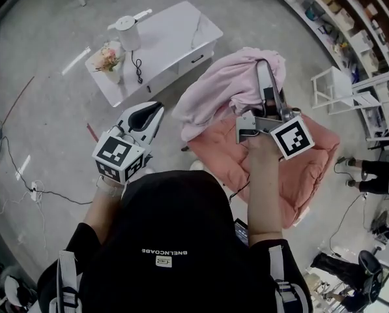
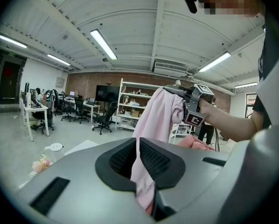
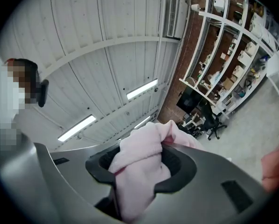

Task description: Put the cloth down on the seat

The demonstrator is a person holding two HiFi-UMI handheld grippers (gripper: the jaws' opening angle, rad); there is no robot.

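A pale pink cloth (image 1: 223,87) hangs bunched in the air over the back of a salmon-pink cushioned seat (image 1: 305,168). My right gripper (image 1: 264,67) is above the seat, tilted upward and shut on a thick fold of the cloth (image 3: 144,162). My left gripper (image 1: 160,108) is lower and to the left, beside the seat, at the cloth's left corner. In the left gripper view a strip of the cloth (image 2: 160,115) runs down between its nearly closed jaws, shut on it. The seat (image 2: 195,143) shows behind the cloth.
A low white table (image 1: 181,34) with a white kettle (image 1: 126,31) and a bunch of flowers (image 1: 106,57) stands on the floor to the left of the seat. A white stool (image 1: 337,87) and shelving (image 1: 357,18) are at the right. Cables lie on the floor at the left.
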